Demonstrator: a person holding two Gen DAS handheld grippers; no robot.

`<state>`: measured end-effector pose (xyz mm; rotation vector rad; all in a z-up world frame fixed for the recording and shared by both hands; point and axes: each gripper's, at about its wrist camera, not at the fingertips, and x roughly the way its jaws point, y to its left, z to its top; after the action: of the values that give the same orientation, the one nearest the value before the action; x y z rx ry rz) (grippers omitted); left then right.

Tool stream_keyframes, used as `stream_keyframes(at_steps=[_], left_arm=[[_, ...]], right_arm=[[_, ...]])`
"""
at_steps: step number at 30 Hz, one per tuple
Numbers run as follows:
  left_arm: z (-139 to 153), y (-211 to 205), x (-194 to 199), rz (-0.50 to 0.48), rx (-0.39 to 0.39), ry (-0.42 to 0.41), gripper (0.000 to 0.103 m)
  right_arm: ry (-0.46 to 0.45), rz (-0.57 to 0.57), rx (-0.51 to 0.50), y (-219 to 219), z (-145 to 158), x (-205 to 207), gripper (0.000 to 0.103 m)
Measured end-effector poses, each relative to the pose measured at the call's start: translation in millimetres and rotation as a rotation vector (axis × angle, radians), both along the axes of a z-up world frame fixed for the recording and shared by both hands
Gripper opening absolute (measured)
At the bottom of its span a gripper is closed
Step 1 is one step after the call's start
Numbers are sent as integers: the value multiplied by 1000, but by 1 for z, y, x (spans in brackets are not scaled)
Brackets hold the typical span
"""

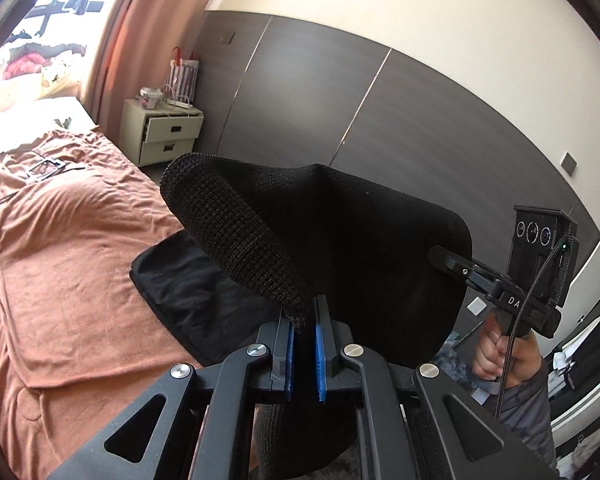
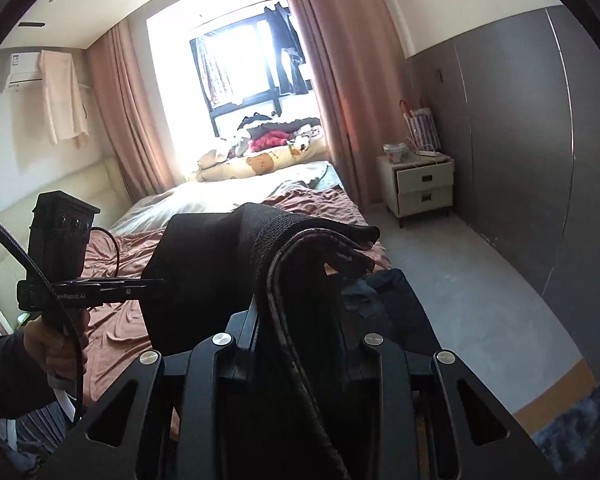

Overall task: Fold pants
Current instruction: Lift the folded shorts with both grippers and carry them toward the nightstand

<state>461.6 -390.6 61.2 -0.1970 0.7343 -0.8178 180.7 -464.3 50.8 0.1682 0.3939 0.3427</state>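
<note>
The black pants (image 1: 360,240) hang stretched in the air between both grippers, above the bed. My left gripper (image 1: 305,320) is shut on the knitted waistband edge, pinched between its blue pads. At the right of the left wrist view, my right gripper (image 1: 444,258) bites into the far edge of the cloth. In the right wrist view, my right gripper (image 2: 300,316) is shut on several thick folded layers of the pants (image 2: 204,272), which hide its fingertips. My left gripper (image 2: 156,281) clamps the cloth's left edge there. The lower part of the pants (image 1: 188,292) lies on the sheet.
The bed (image 1: 60,260) has a rumpled rust-coloured sheet with a dark hanger (image 1: 44,168) on it. A cream nightstand (image 2: 420,184) stands by the dark panelled wall (image 1: 420,128). Pillows and clothes (image 2: 268,148) pile up under the window. Grey floor (image 2: 480,280) runs beside the bed.
</note>
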Motion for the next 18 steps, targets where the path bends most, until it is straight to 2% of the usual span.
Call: stream_keyframes(at_steps=[7,14,18], left_arm=[[-31,-18,42,-18,-8,40,9],[-53,-22,70,-47,-58,76,9],[-66,-19,91,-24,-63,61,9]], right_arm=[[46,-32,-29,7,5,27,25],[79,-57,-84,14,23,48,25],[103,-72,-125,22,33,66,25]])
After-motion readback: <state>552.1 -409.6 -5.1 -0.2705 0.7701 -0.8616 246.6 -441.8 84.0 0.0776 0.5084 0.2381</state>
